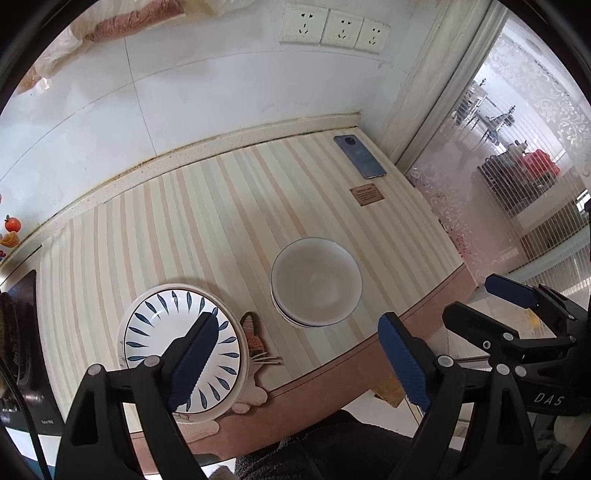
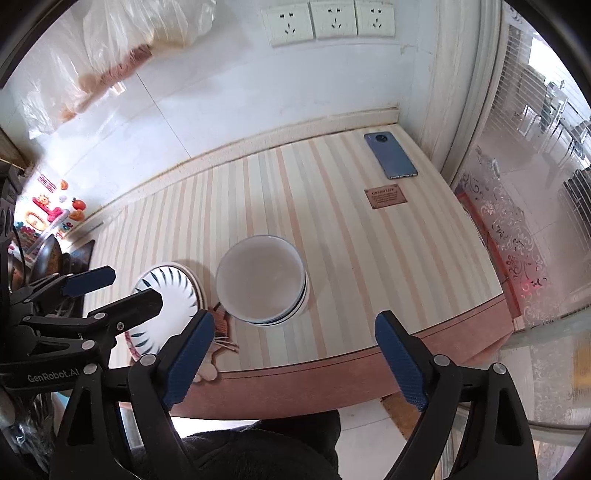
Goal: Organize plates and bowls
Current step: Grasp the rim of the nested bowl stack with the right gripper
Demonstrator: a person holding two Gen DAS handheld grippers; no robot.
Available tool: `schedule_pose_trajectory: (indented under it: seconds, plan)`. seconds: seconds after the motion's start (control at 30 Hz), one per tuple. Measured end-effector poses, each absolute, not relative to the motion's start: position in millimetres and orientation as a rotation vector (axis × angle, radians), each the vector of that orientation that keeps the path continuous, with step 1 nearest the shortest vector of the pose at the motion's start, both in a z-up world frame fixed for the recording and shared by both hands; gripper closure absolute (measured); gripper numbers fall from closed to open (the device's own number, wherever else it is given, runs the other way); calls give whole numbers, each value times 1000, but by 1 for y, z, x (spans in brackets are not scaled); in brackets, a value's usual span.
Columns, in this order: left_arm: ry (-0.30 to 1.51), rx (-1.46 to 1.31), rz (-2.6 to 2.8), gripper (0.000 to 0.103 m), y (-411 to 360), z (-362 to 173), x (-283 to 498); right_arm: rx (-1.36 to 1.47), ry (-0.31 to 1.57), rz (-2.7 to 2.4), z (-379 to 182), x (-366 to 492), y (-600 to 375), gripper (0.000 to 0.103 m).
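Note:
A stack of white plates [image 1: 159, 325] with blue leaf marks sits near the table's front edge, on a cat-shaped mat [image 1: 255, 338]. To its right stands a stack of white bowls [image 1: 316, 282] with a thin blue rim. My left gripper [image 1: 299, 320] hangs above them, open and empty, one finger over the plates. My right gripper [image 1: 476, 299] is off to the right past the table's edge. In the right wrist view, the right gripper [image 2: 295, 319] is open and empty above the table's front edge, below the bowls [image 2: 258, 277]. The left gripper [image 2: 129, 286] partly hides the plates [image 2: 177, 291].
A blue phone [image 1: 360, 157] and a small brown label [image 1: 366, 194] lie at the far right of the striped tablecloth [image 1: 207, 221]. A dark stove [image 1: 18, 332] is at the left. A tiled wall with sockets [image 1: 334, 27] stands behind, a patterned glass door [image 1: 498, 166] at the right.

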State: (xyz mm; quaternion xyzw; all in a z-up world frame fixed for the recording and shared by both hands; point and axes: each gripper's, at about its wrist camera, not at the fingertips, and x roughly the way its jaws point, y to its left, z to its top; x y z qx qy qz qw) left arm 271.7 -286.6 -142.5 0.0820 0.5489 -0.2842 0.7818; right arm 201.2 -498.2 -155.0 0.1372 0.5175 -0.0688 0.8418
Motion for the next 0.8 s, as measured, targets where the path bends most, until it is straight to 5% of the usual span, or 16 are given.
schedule_pose_trajectory:
  seconds: [0.43,0.8]
  plan:
    - [1288,130,-586,15,-294,-184,304,374,1075,-152,-157,201,-525,11]
    - [1546,23,-566,15,-322,-290,371,683,1227,10,-285,255,-567,11]
